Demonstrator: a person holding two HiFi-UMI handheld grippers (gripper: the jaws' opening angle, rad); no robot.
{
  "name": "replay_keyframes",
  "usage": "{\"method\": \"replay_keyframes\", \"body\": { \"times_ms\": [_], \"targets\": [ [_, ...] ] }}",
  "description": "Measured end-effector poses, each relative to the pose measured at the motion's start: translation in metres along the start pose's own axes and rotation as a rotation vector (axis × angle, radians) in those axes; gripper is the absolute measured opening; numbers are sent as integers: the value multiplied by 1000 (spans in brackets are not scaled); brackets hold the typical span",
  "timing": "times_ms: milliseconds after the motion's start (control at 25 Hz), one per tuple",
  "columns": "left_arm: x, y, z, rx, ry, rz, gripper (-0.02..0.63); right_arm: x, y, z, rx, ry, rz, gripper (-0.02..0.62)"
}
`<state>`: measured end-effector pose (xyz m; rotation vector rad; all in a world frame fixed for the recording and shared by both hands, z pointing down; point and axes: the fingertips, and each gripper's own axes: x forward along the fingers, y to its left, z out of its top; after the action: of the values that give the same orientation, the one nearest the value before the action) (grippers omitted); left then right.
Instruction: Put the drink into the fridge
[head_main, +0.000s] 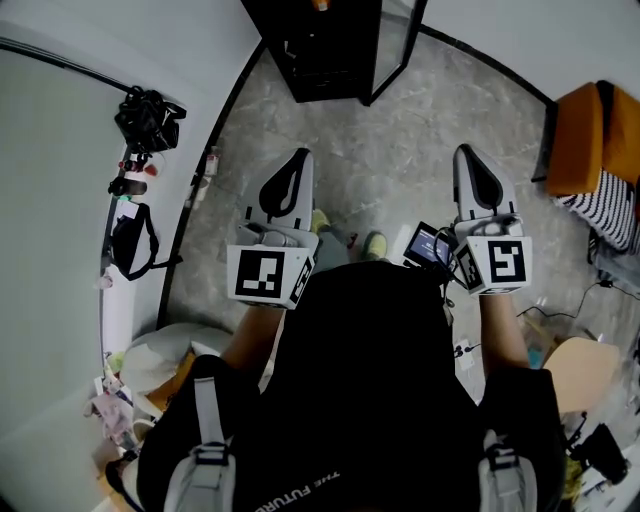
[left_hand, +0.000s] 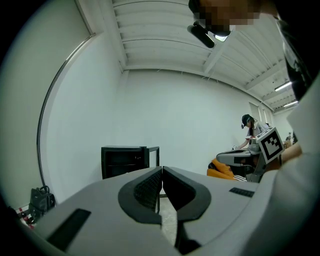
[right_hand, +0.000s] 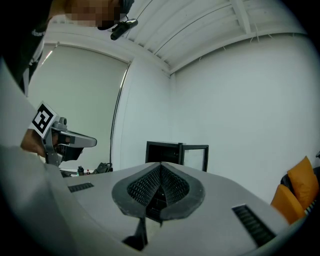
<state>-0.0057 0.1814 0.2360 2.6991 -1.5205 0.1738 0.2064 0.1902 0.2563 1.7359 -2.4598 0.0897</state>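
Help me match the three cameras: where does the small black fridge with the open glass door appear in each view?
Head view: small black fridge at the top edge, centre.
Left gripper view: fridge left of centre, against the white wall.
Right gripper view: fridge near the centre, against the same wall.
Shared landmark: its open glass door, standing at the fridge's right side in all three pictures.

Holds left gripper (head_main: 298, 158) and right gripper (head_main: 466, 152) side by side, pointing forward, nearly level, both jaws closed, empty.
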Motion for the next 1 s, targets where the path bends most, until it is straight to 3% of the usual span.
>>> {"method": "replay_keyframes", "body": {
  "times_ms": [520, 1000],
  "targets": [
    [-4, -24, 10, 22, -22, 14, 14, -23, -26, 2, -22, -47, -7, 14],
    [-11, -8, 7, 20, -20, 75, 14, -7, -17, 5, -36, -64, 43, 14]
  ]
}}
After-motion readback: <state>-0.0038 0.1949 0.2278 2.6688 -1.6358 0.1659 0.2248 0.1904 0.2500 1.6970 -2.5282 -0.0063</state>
